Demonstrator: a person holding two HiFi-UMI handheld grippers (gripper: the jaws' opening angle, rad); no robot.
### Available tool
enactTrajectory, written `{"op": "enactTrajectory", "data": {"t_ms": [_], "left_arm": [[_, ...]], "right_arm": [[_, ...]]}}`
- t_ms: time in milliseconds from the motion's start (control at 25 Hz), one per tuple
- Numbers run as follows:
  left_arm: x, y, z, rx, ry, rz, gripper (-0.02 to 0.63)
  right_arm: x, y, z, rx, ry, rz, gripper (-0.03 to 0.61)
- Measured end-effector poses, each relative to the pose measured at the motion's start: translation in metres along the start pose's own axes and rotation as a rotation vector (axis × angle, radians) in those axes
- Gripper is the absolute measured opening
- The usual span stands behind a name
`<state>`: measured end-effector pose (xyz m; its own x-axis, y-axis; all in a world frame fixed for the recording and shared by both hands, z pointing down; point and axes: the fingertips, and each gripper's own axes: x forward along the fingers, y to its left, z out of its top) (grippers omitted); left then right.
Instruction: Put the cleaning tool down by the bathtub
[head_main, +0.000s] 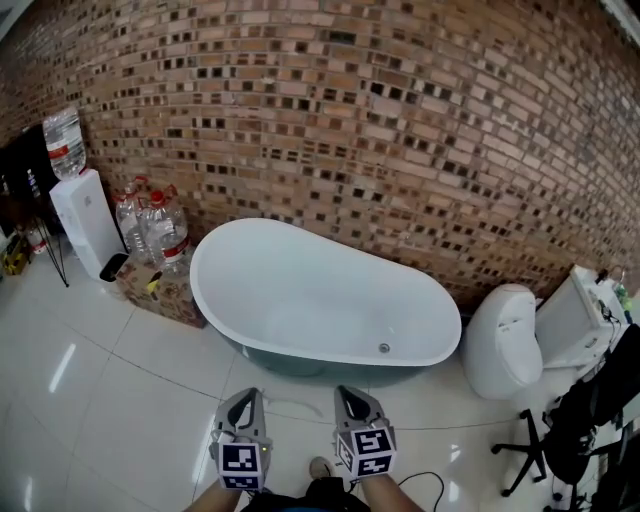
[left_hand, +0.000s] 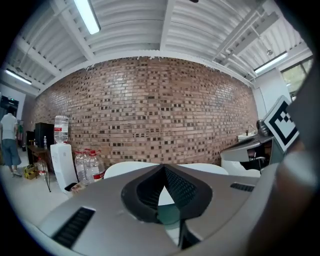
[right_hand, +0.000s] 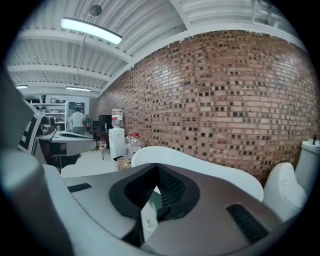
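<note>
The white oval bathtub (head_main: 300, 290) stands on the tiled floor against the brick wall, just ahead of both grippers. My left gripper (head_main: 247, 398) and right gripper (head_main: 352, 395) hang side by side low in the head view, a short way in front of the tub's near side. Both have their jaws shut with nothing between them. In the left gripper view the shut left gripper (left_hand: 163, 169) points at the bathtub's rim (left_hand: 125, 168). In the right gripper view the right gripper (right_hand: 158, 169) points along the bathtub (right_hand: 200, 172). No cleaning tool shows in any view.
A water dispenser (head_main: 85, 215), large water bottles (head_main: 150, 225) and a cardboard box (head_main: 165, 290) stand left of the tub. A white toilet (head_main: 505, 340) is on its right, with black equipment (head_main: 575, 420) beyond. A person (left_hand: 9, 142) stands far off at the left.
</note>
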<state>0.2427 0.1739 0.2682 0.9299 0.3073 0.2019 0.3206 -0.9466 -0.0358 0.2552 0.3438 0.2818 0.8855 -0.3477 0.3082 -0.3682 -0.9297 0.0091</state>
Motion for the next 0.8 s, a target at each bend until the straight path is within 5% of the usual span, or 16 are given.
{"op": "enactTrajectory", "data": {"t_ms": [800], "left_arm": [[-0.039,-0.166,0.057,-0.011,-0.083,-0.038,0.005]], "right_arm": [[-0.164,-0.138,0.04,0.11,-0.181,-0.126,0.013]]}}
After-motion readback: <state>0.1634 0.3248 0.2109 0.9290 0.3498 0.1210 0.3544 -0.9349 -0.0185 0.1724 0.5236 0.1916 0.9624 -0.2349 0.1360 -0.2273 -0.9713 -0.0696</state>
